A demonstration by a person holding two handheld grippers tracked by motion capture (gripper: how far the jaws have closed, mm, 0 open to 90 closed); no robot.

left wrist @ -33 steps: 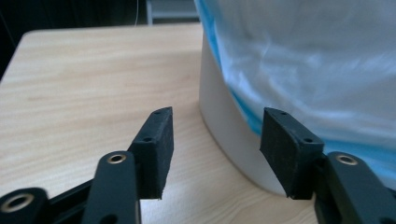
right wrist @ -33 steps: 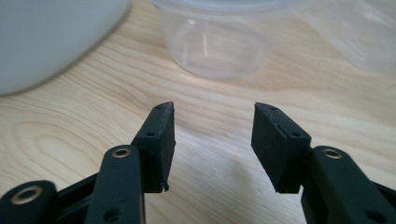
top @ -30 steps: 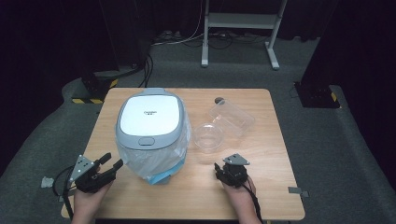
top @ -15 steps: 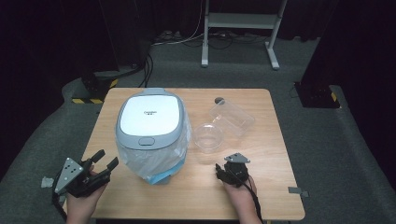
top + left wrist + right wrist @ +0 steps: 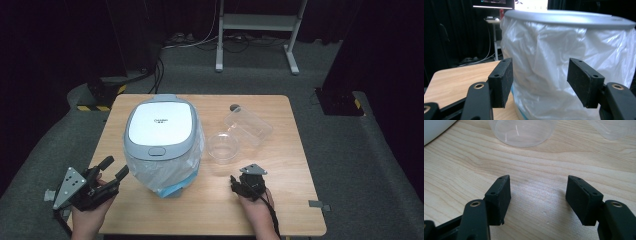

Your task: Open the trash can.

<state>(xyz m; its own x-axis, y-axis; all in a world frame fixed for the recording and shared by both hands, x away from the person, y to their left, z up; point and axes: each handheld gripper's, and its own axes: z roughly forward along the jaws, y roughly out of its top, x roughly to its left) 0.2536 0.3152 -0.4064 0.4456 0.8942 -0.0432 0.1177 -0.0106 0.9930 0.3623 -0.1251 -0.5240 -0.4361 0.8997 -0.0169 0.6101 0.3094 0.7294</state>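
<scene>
approach bagged rice cooker [image 5: 564,62] squarely with spread, empty left gripper [image 5: 111,171]; keep spread, empty right gripper [image 5: 241,181] low near clear cup [image 5: 223,146].

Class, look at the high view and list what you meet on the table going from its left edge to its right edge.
Left claw → rice cooker wrapped in a plastic bag → clear round bowl → right claw → clear rectangular container.

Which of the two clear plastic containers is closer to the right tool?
The round clear bowl, just ahead of the right tool; the rectangular clear box lies farther back.
</scene>
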